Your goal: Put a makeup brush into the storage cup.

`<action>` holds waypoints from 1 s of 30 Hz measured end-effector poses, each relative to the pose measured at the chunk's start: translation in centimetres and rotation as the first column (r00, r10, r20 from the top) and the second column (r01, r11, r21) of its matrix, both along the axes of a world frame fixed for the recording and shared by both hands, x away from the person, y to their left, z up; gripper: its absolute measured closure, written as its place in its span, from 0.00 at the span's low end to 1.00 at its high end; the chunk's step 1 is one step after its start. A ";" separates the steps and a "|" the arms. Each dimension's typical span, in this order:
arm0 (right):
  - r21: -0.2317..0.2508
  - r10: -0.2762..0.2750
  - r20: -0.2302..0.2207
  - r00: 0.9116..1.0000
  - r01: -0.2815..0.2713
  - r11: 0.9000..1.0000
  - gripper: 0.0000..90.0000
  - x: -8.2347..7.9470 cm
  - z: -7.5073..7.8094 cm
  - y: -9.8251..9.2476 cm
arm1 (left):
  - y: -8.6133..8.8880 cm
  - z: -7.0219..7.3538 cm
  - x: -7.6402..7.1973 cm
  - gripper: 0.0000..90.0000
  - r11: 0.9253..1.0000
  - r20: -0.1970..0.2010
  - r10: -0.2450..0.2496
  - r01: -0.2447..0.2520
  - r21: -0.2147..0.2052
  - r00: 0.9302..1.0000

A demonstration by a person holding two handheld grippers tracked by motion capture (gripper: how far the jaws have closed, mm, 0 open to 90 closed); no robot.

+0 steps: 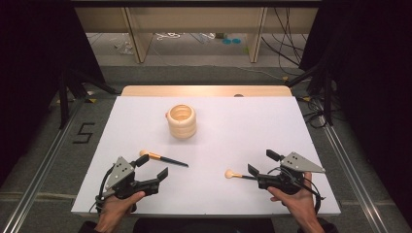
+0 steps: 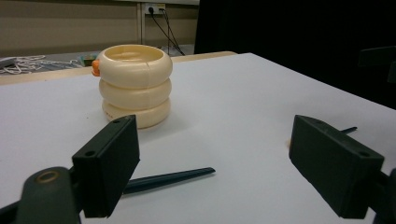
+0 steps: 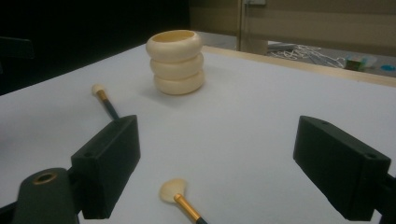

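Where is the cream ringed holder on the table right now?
In the high view the holder stands upright on the white table, centre-left towards the far edge, beyond the two brushes.

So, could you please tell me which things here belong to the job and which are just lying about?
In the job:
- left brush, by the open left gripper
- right brush, by the open right gripper
- ringed holder

Lying about:
- cables on the floor beyond the table
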State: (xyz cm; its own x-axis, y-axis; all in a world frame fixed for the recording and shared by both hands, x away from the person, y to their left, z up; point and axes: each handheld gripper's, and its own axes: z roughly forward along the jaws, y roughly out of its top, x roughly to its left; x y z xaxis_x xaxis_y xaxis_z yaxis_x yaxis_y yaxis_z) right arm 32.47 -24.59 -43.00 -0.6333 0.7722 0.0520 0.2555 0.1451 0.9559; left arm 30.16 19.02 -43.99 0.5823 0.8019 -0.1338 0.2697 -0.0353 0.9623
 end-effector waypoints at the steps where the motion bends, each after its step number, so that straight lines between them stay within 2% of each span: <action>1: -0.010 -0.004 -0.011 1.000 0.004 1.000 0.17 0.0 0.1 0.0 | 0.0 0.0 0.0 0.18 1.000 0.000 0.000 0.000 -0.001 1.000; 6: -0.009 0.002 -0.014 1.000 -0.002 1.000 0.17 0.0 0.0 0.0 | 0.0 0.0 0.0 0.18 1.000 0.001 -0.005 0.005 0.004 1.000; 11: -0.038 0.021 -0.021 1.000 -0.022 0.999 0.17 0.1 0.1 0.3 | -0.1 -0.1 0.0 0.18 1.000 -0.004 -0.003 0.003 -0.001 1.000; 12: -0.044 0.033 -0.023 0.999 -0.034 0.998 0.17 0.2 0.1 0.3 | 0.0 -0.1 0.1 0.18 1.000 -0.004 -0.004 0.004 -0.001 1.000; 13: -0.086 0.055 -0.025 0.998 -0.057 0.995 0.17 0.5 0.2 0.5 | 0.0 -0.1 0.1 0.18 1.000 -0.007 -0.002 0.002 0.003 1.000; 14: -0.086 0.055 -0.025 0.998 -0.057 0.995 0.17 0.5 0.2 0.5 | 0.0 -0.1 0.1 0.18 1.000 -0.007 -0.002 0.002 0.003 1.000; 15: -0.129 0.074 -0.029 0.997 -0.078 0.989 0.17 0.8 0.3 0.5 | 0.0 -0.1 0.2 0.18 1.000 -0.011 -0.001 0.001 0.003 1.000; 16: -0.129 0.074 -0.029 0.997 -0.078 0.989 0.17 0.8 0.3 0.5 | 0.0 -0.1 0.2 0.18 1.000 -0.011 -0.001 0.001 0.003 1.000; 17: -0.145 0.095 -0.077 0.992 -0.106 0.984 0.17 1.1 0.5 0.6 | 0.0 -0.1 0.2 0.18 1.000 -0.013 -0.002 0.002 0.001 1.000; 18: -0.159 0.107 -0.085 0.991 -0.120 0.980 0.18 1.3 0.6 0.7 | 0.0 -0.1 0.2 0.18 1.000 -0.014 -0.002 0.002 0.001 1.000; 19: -0.159 0.107 -0.085 0.991 -0.120 0.980 0.18 1.3 0.6 0.7 | 0.0 -0.1 0.2 0.18 1.000 -0.014 -0.002 0.002 0.001 1.000; 21: -0.194 0.121 -0.102 0.987 -0.139 0.971 0.18 1.8 0.8 0.8 | 0.0 -0.2 0.2 0.18 1.000 -0.014 -0.002 0.002 0.000 1.000; 24: -0.205 0.136 -0.114 0.984 -0.158 0.966 0.18 2.1 0.7 0.9 | 0.0 -0.1 0.2 0.18 1.000 -0.016 0.000 0.000 -0.002 1.000; 25: -0.227 0.140 -0.118 0.983 -0.164 0.960 0.18 2.5 0.8 1.0 | 0.0 -0.1 0.2 0.18 1.000 -0.019 0.001 -0.001 -0.004 1.000; 26: -0.227 0.140 -0.118 0.983 -0.164 0.960 0.18 2.5 0.8 1.0 | 0.0 -0.1 0.2 0.18 1.000 -0.019 0.001 -0.001 -0.004 1.000; 28: -0.254 0.148 -0.130 0.980 -0.178 0.951 0.18 2.9 0.9 1.1 | 0.1 -0.1 0.2 0.18 1.000 -0.019 0.001 -0.002 -0.004 1.000; 29: -0.260 0.154 -0.149 0.977 -0.189 0.947 0.18 3.0 1.0 1.2 | 0.1 -0.1 0.2 0.18 1.000 -0.019 0.001 -0.002 -0.004 1.000; 30: -0.272 0.158 -0.142 0.977 -0.192 0.943 0.18 3.1 1.0 1.3 | 0.1 -0.1 0.2 0.18 1.000 -0.020 0.004 -0.004 -0.006 1.000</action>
State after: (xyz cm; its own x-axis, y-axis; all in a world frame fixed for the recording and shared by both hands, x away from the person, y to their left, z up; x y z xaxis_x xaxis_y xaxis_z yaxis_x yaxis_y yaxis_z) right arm 35.59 -23.32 -42.01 -0.7624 0.6433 -0.0702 0.3089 0.4571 0.8340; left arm 30.35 19.09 -44.10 0.5760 0.8036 -0.1499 0.2889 -0.0286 0.9569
